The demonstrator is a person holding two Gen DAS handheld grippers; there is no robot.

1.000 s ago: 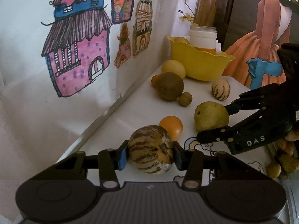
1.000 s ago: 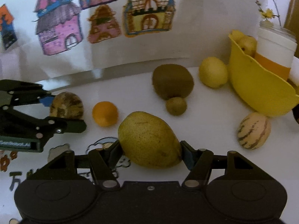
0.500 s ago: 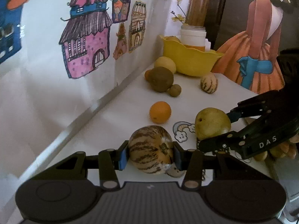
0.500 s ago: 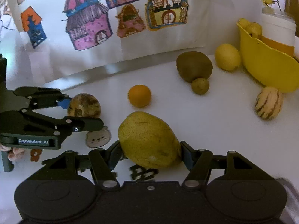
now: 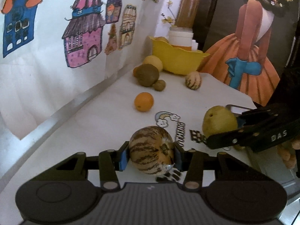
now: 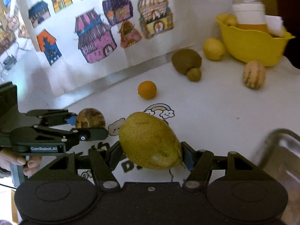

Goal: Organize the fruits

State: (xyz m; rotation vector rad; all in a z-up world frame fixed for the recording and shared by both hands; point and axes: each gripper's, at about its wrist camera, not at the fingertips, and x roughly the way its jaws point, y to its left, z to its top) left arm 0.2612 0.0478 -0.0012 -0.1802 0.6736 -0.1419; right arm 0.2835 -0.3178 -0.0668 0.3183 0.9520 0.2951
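My left gripper (image 5: 150,154) is shut on a brown-striped melon (image 5: 151,150) and holds it above the white table (image 5: 105,116). My right gripper (image 6: 150,150) is shut on a yellow-green pear (image 6: 150,140), also held above the table. Each gripper shows in the other's view: the right one with the pear (image 5: 219,121) at the right, the left one with the melon (image 6: 90,117) at the left. An orange (image 5: 144,101), a large kiwi (image 5: 147,75), a small kiwi (image 5: 160,85), a lemon (image 5: 152,61) and a second striped melon (image 5: 193,80) lie on the table farther back.
A yellow bowl (image 5: 178,60) holding fruit stands at the back with a white jar (image 5: 181,37) behind it. A wall with house drawings (image 5: 84,43) runs along the left. A metal tray's rim (image 6: 281,150) shows at the right. Stickers (image 5: 166,118) mark the tabletop.
Both grippers have pulled back from the fruit pile and the bowl, each still holding its fruit. The metal tray's rim has come into the right wrist view.
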